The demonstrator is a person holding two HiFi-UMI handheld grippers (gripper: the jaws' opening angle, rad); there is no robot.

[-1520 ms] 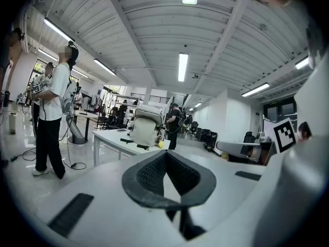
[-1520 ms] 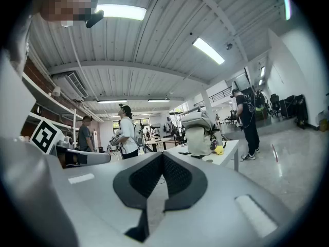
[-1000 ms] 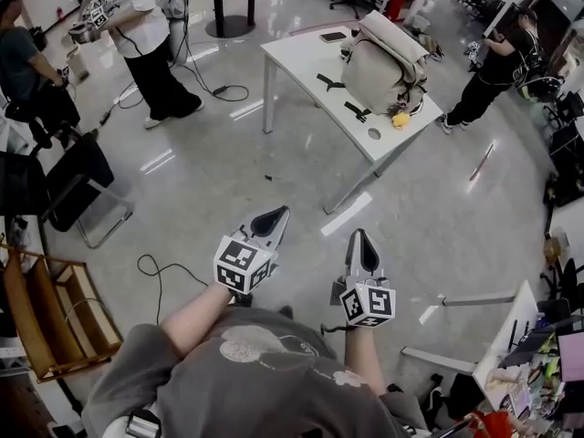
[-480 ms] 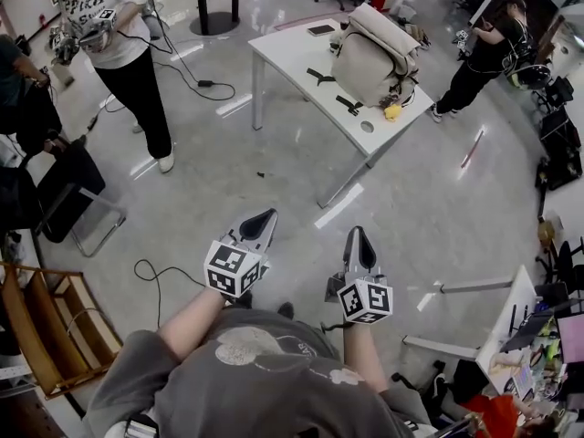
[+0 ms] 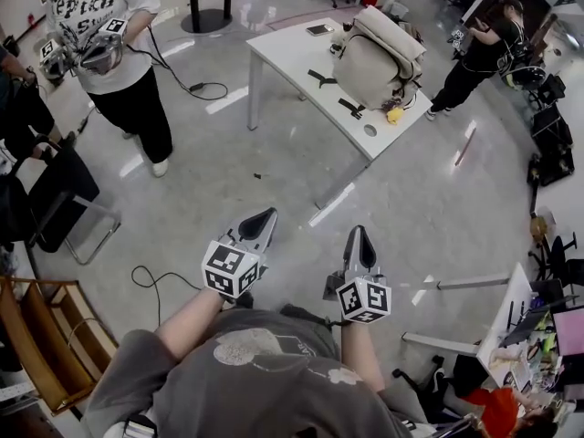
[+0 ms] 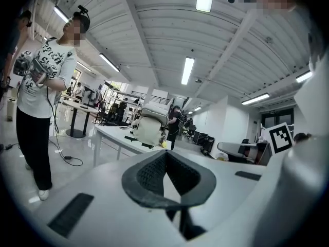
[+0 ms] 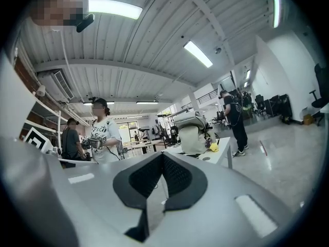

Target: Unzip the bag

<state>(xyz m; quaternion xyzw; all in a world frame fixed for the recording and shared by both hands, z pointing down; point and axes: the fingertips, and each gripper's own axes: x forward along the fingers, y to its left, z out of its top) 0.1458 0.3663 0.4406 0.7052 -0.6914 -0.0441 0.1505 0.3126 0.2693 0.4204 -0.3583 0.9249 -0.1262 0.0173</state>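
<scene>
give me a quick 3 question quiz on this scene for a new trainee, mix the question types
1. True or false: the backpack sits on the white table.
2. Pick one. The left gripper and right gripper are: A) both shut and empty, away from the table; B) both wide open; C) shut on the backpack's zipper.
3. Fill in: the small object on the table beside the backpack is coloured ____.

Key: 1 true; 2 A; 3 yellow.
</scene>
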